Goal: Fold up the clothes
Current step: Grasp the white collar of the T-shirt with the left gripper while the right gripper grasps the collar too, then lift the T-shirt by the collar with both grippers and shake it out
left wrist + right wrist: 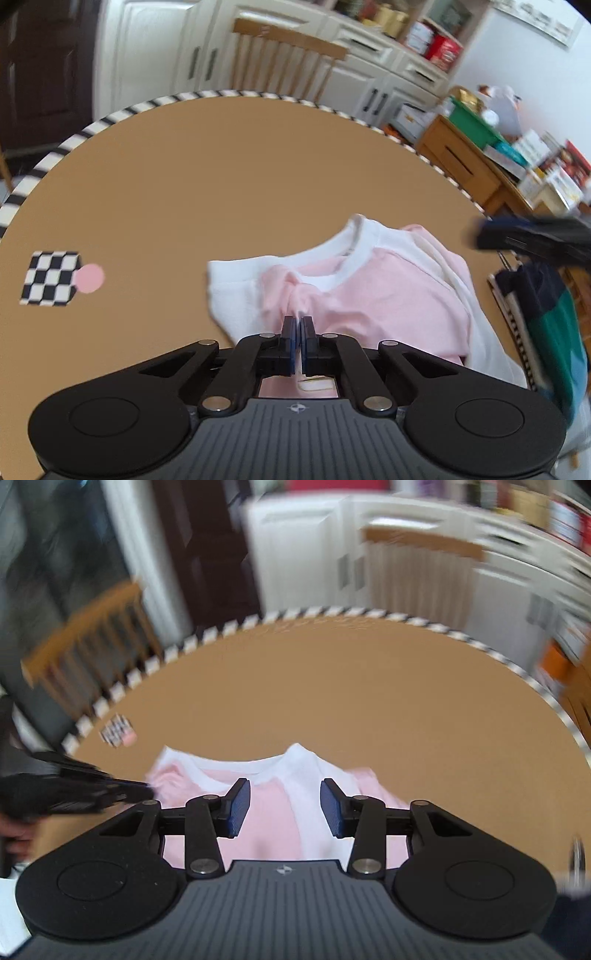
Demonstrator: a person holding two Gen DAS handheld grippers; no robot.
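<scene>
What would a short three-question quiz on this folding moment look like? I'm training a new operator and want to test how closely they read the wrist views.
1. True or false: the left gripper is open and clear of the pink and white T-shirt.
2. Multiple choice: the right gripper is A) shut on the collar, B) open above the shirt, C) resting on the checkered marker.
3. Fill in: the shirt lies on a round brown table whose edge carries a black and white ____ band.

Key
1. False: it is shut, pinching a bunch of pink fabric.
2. B
3. striped
</scene>
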